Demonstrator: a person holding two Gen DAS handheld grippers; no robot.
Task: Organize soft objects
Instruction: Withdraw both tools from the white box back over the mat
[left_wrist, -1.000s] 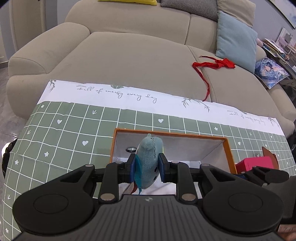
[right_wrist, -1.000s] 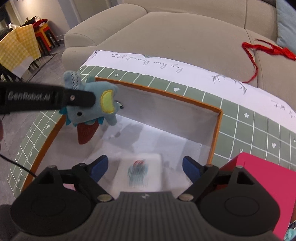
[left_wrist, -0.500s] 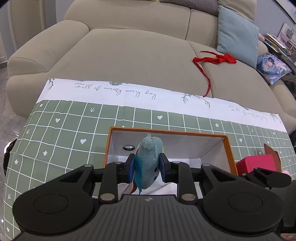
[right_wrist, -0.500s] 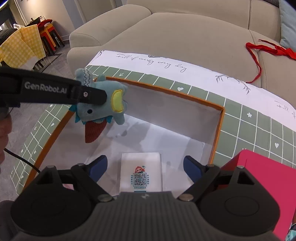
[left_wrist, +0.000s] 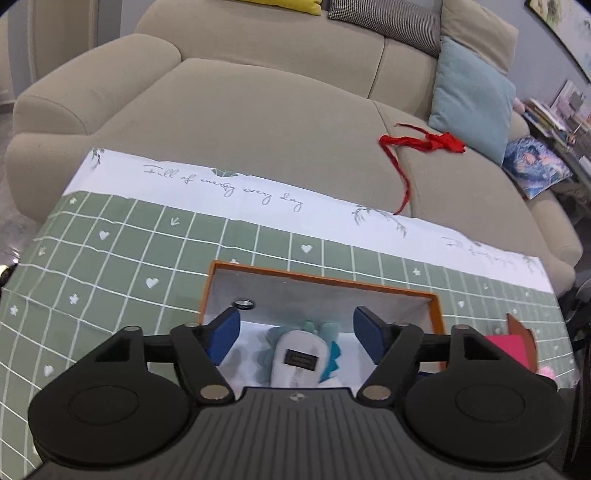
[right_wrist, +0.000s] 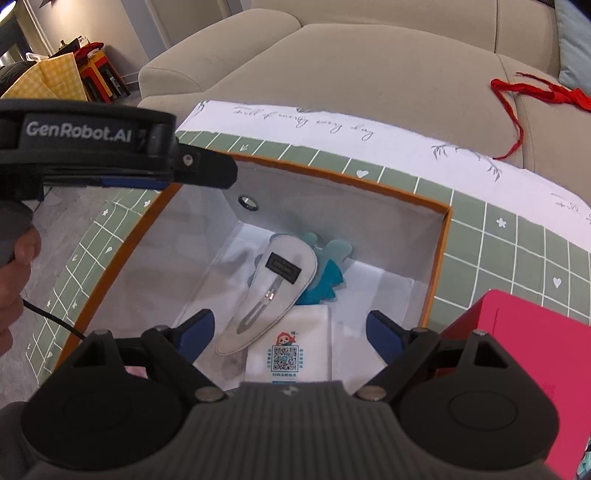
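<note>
A blue plush toy (left_wrist: 299, 360) lies belly-up on the floor of the orange-rimmed white box (left_wrist: 321, 277), showing its white underside with a black label and a metal clip (right_wrist: 280, 280). Above it hangs my left gripper (left_wrist: 297, 318), its jaws opening wide with the pads clear of the toy. In the right wrist view that left gripper (right_wrist: 218, 171) reaches in over the box's (right_wrist: 369, 181) left rim. My right gripper (right_wrist: 291, 321) stands open over the near end of the box with nothing between its fingers.
A white card with a QR code (right_wrist: 288, 354) lies in the box near the toy. A pink box (right_wrist: 517, 350) stands to the right on the green checked cloth (left_wrist: 110, 258). Behind is a beige sofa (left_wrist: 277, 110) with a red ribbon (left_wrist: 424, 142). A hand (right_wrist: 14, 266) holds the left gripper.
The left gripper's jaws went from shut on the plush toy to wide apart. The toy dropped from between them onto the box floor. The right gripper stayed put.
</note>
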